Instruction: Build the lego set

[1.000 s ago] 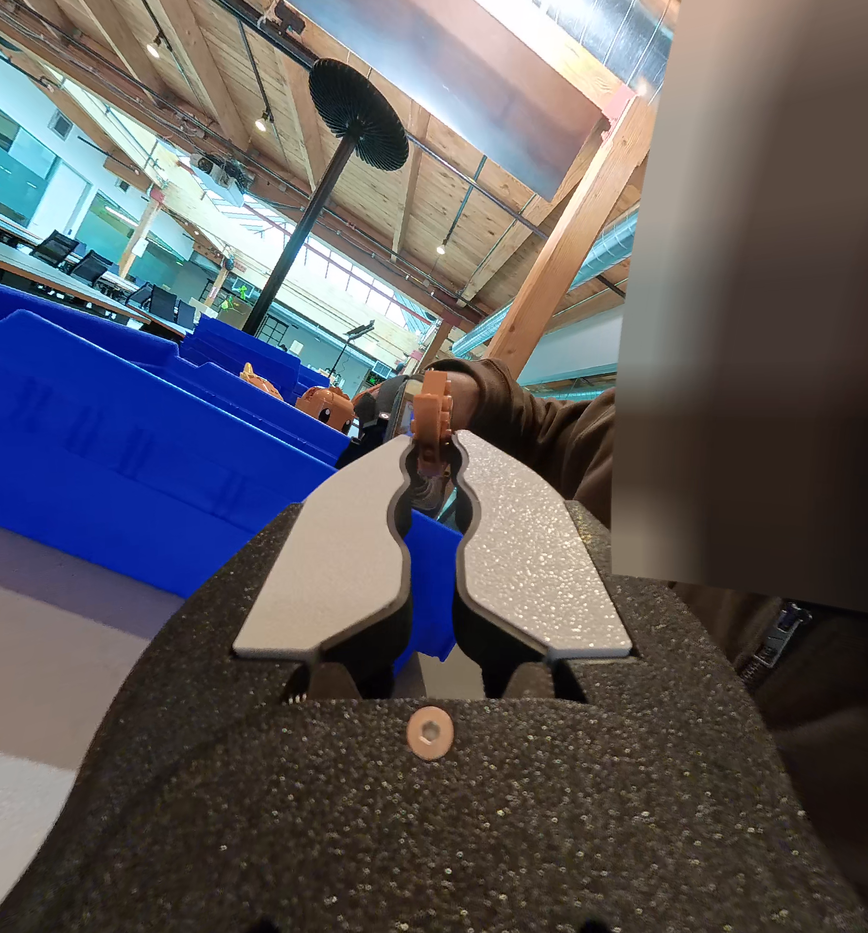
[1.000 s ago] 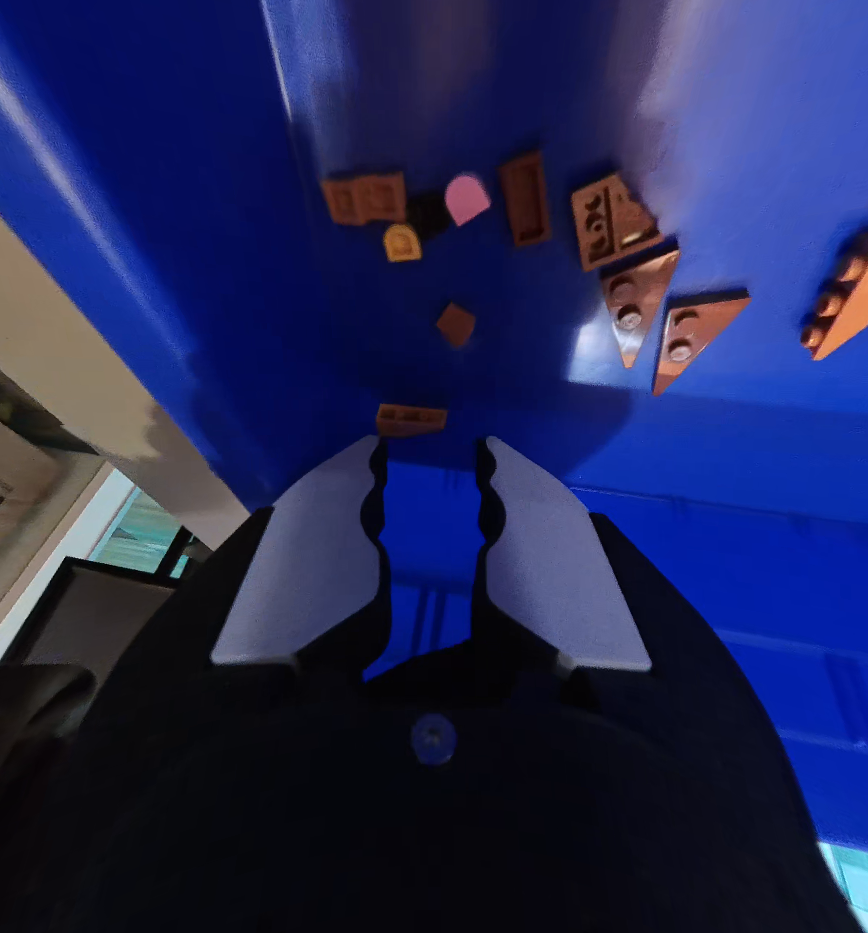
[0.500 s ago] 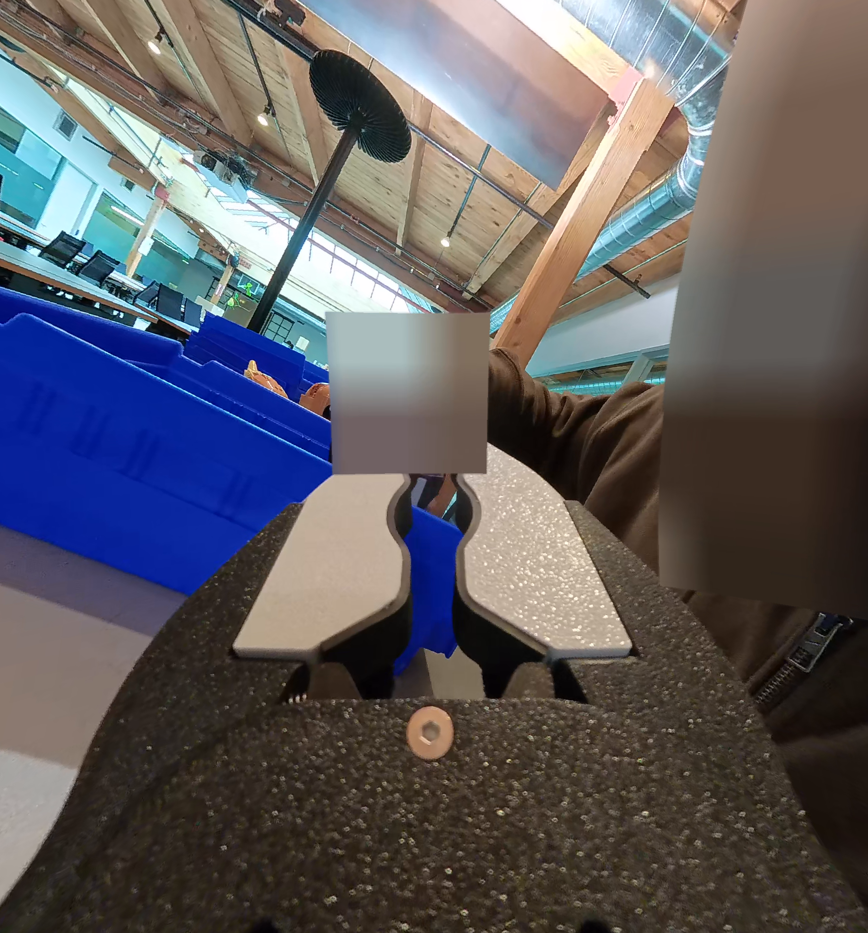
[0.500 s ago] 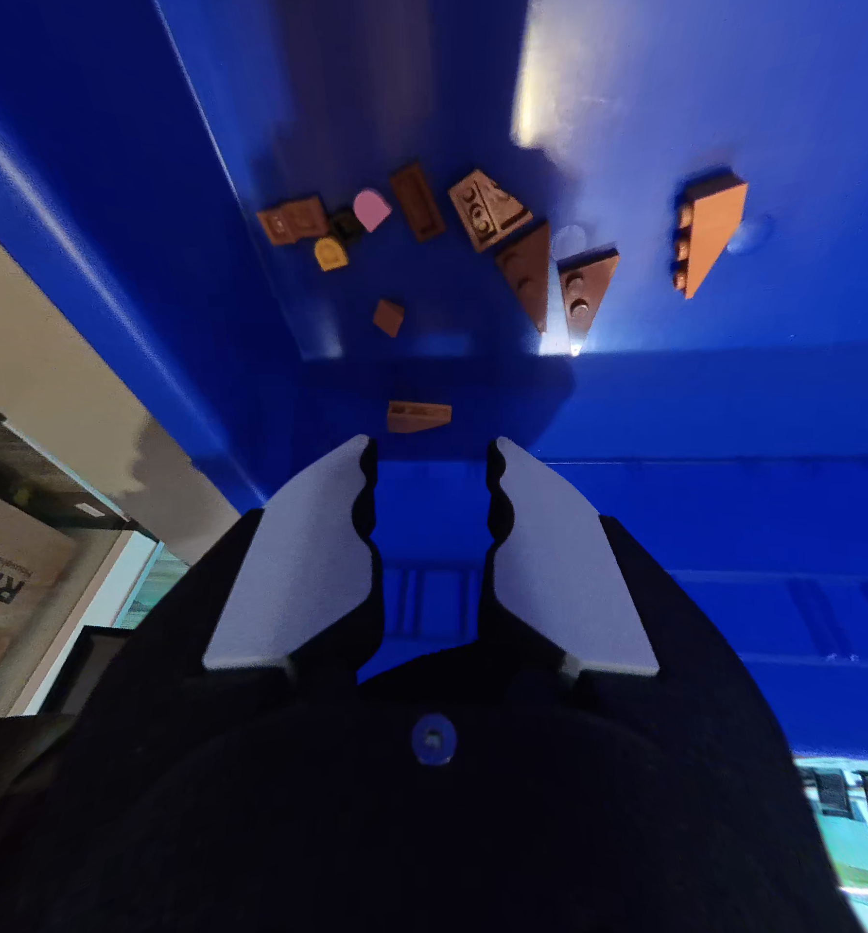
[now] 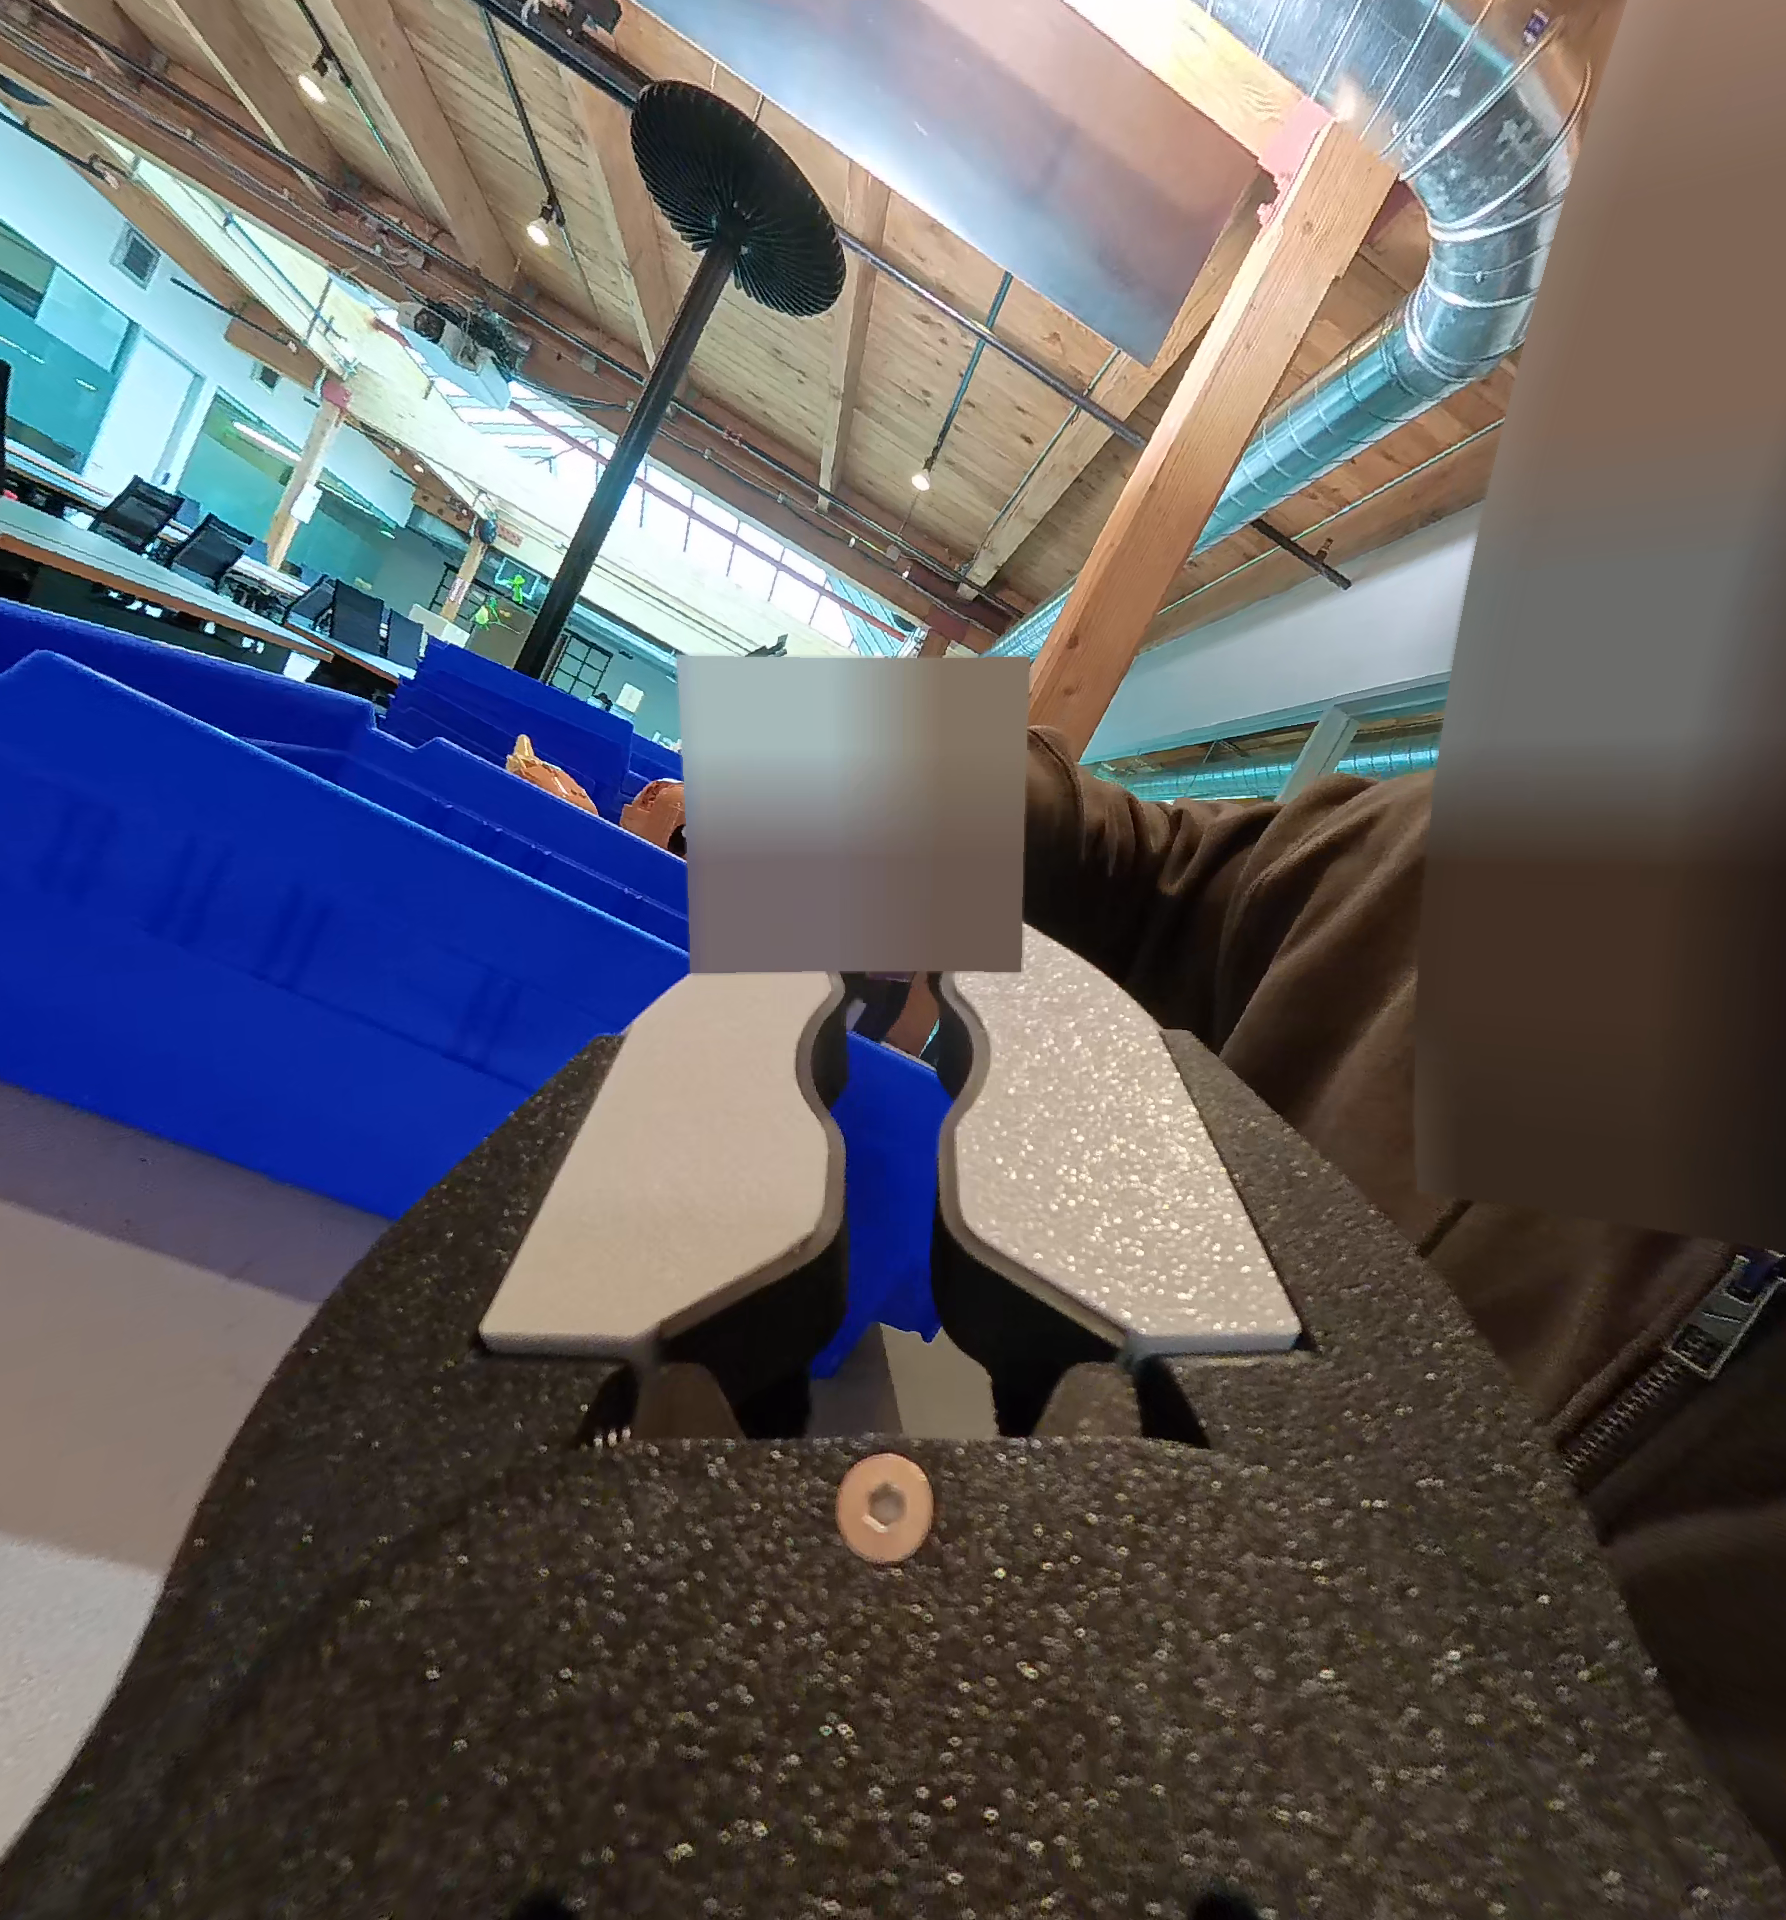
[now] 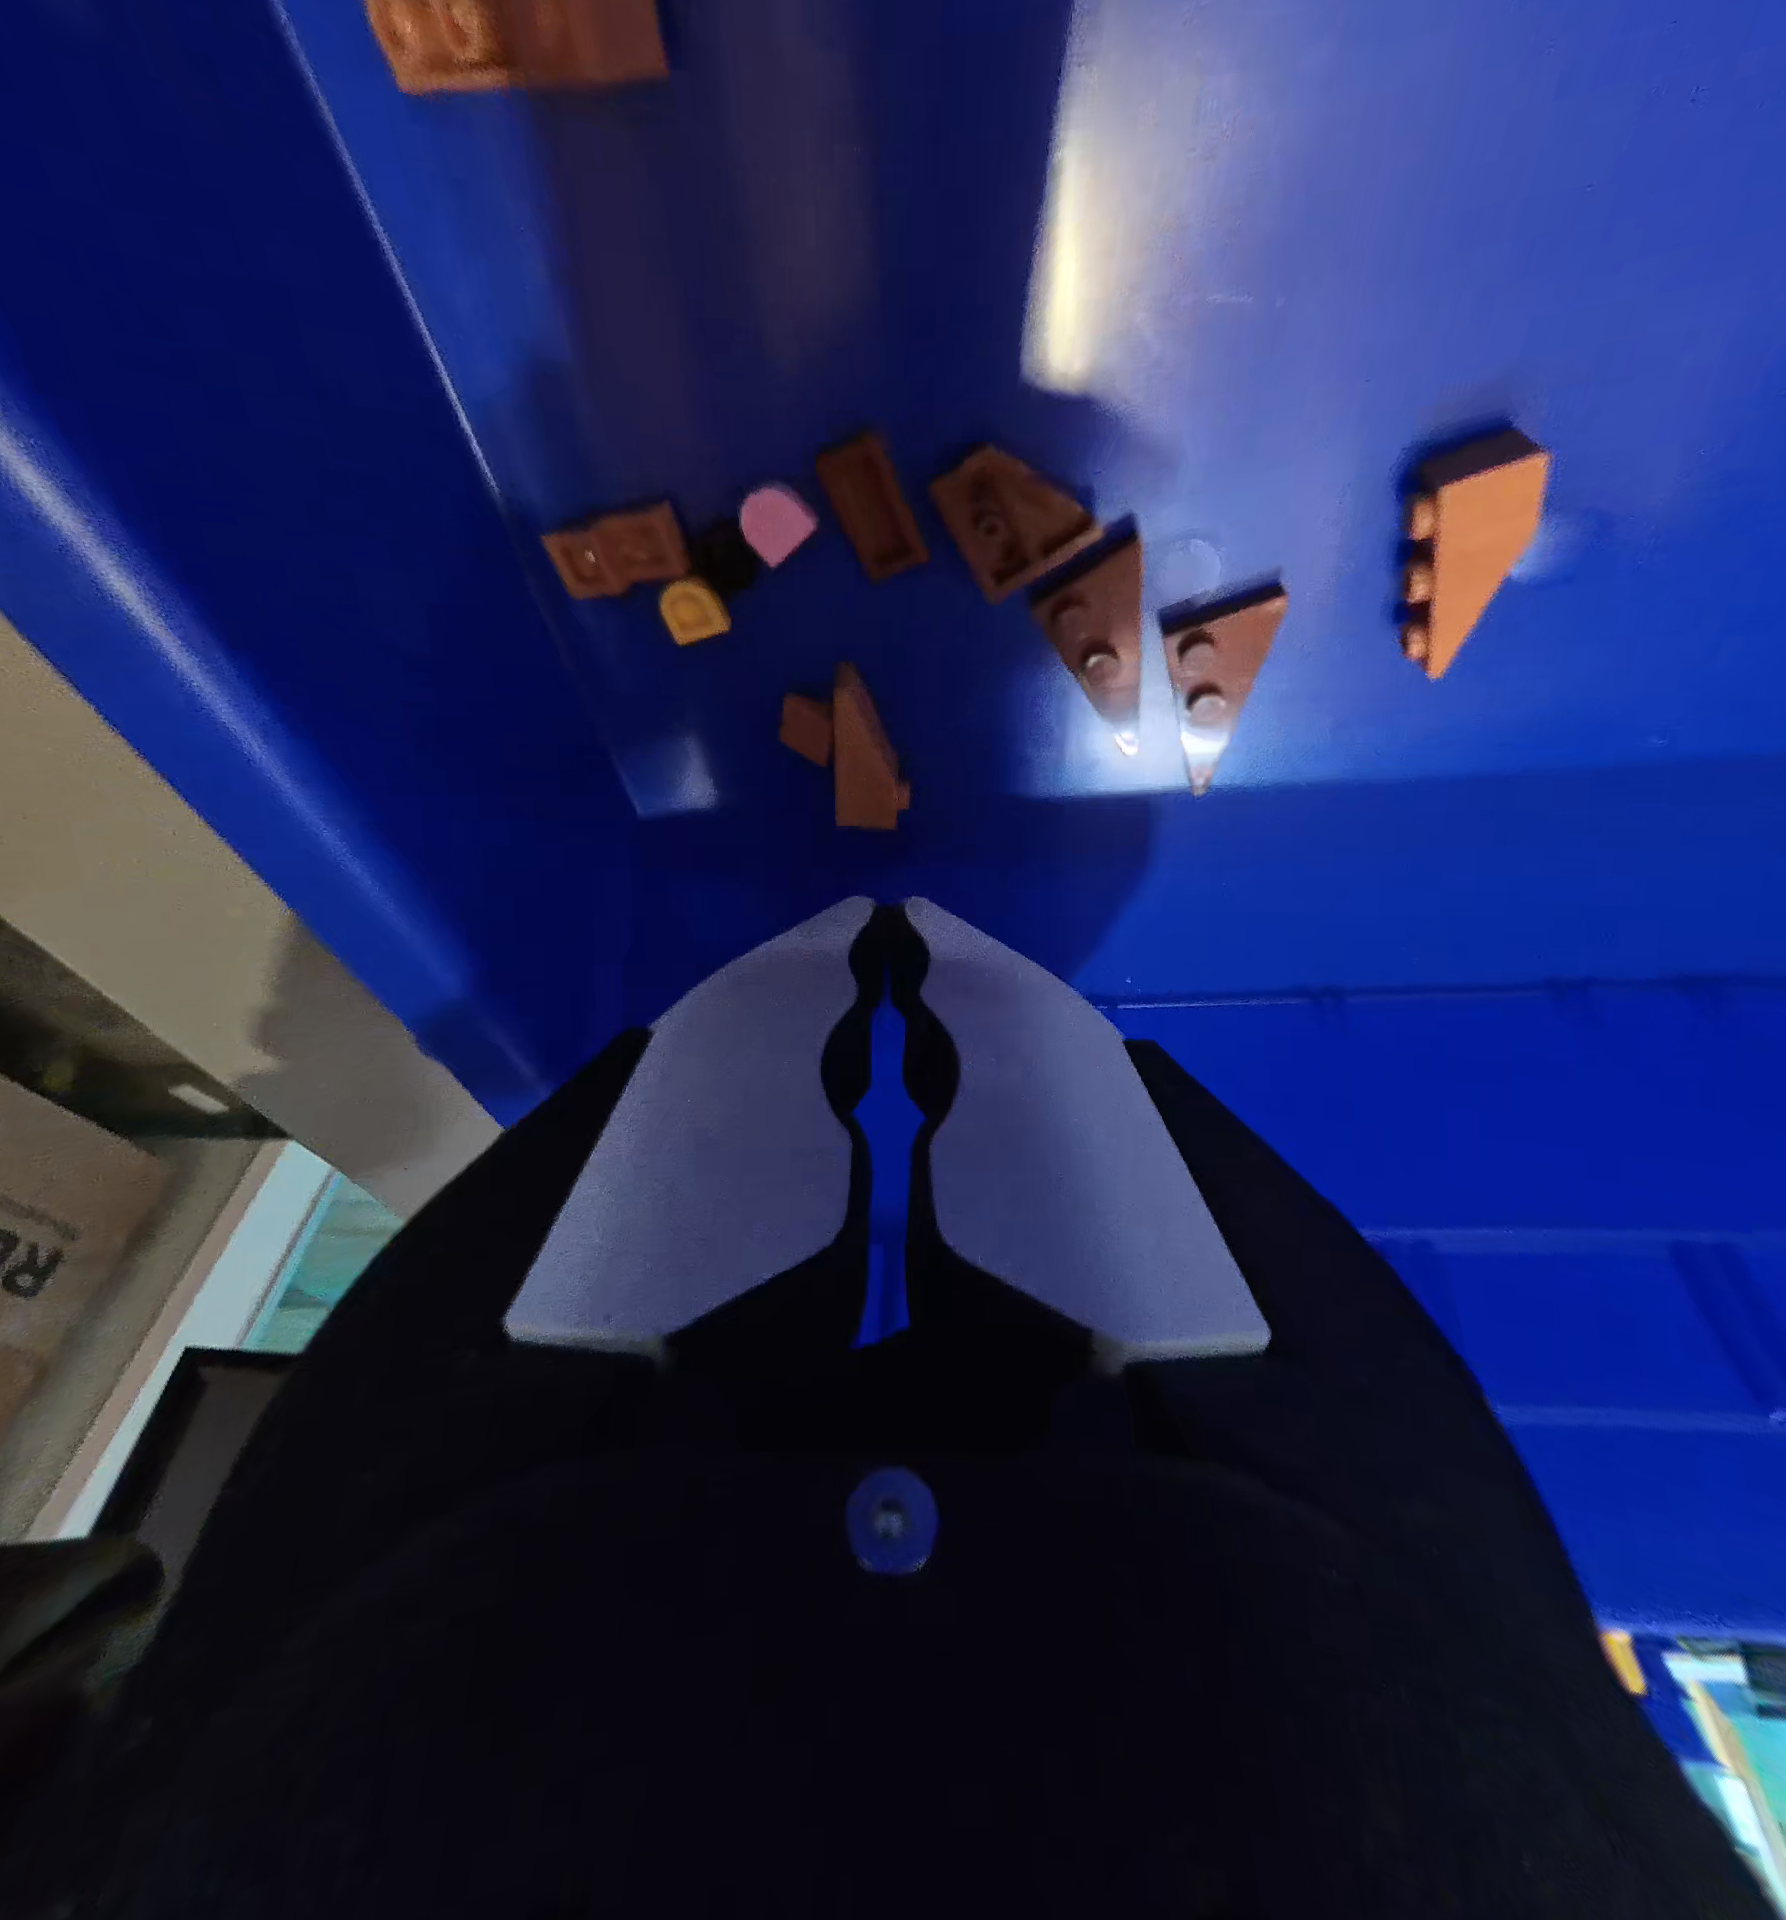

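My right gripper (image 6: 887, 914) is shut with nothing between its pads, inside a blue bin (image 6: 1491, 935). Just ahead of its tips a small orange wedge piece (image 6: 863, 764) stands on edge beside a small orange square (image 6: 806, 724). Farther on lie two brown wedge plates (image 6: 1102, 634), an orange wedge brick (image 6: 1471, 540), a pink rounded tile (image 6: 777, 525) and a yellow one (image 6: 695, 611). My left gripper (image 5: 889, 987) stands over the grey table (image 5: 89, 1351), its fingers (image 5: 702, 1143) close together. A blurred patch hides the tips, where a small orange toothed piece sat a second ago.
Blue bins (image 5: 245, 935) stand in a row to the left of my left gripper, one holding orange parts (image 5: 551, 774). A person's brown sleeve (image 5: 1232, 904) reaches across behind the left fingers. A cardboard box (image 6: 16, 1299) lies outside the bin on the left. Across from one pair of fingers to the other is roughly 25 cm. My right gripper's tips are some 4 cm from the small orange square (image 6: 806, 724). To the pink rounded tile (image 6: 777, 525): right tips about 6 cm, left tips about 20 cm.
My right gripper's pads came together on air. The orange wedge piece that lay flat near its tips now stands on edge farther off. The left gripper has kept its narrow gap and place.
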The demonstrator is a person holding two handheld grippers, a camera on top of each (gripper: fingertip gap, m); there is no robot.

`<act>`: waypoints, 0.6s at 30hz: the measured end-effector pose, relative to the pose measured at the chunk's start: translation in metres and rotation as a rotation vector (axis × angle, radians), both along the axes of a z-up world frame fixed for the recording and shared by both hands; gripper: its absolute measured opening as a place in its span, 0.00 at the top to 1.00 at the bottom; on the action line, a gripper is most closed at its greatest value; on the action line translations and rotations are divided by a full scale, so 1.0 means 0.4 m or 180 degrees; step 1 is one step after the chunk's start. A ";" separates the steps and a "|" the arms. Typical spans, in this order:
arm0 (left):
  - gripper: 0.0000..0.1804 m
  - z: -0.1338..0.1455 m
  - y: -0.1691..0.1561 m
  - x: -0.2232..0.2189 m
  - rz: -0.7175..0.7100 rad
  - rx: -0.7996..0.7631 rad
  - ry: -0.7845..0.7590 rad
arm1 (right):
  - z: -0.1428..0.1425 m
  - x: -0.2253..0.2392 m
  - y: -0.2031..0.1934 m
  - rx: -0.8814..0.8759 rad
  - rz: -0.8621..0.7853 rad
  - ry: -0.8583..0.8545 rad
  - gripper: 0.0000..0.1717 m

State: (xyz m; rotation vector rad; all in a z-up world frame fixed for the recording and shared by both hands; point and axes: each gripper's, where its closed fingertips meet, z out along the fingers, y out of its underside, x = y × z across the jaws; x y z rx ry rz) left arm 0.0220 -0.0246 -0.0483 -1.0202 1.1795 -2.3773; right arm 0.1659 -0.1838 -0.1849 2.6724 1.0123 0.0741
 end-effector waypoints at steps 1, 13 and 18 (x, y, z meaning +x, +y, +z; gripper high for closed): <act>0.94 0.000 0.000 0.000 0.0004 0.0007 -0.0001 | 0.005 0.002 0.001 0.0040 -0.0016 0.0004 1.00; 0.94 -0.001 -0.006 -0.001 0.0006 0.0063 -0.0003 | -0.013 -0.046 0.032 0.0237 0.0195 0.0169 0.87; 0.93 -0.001 -0.005 -0.002 0.0011 0.0072 -0.0004 | -0.012 -0.041 0.043 0.0294 0.0240 0.0131 0.92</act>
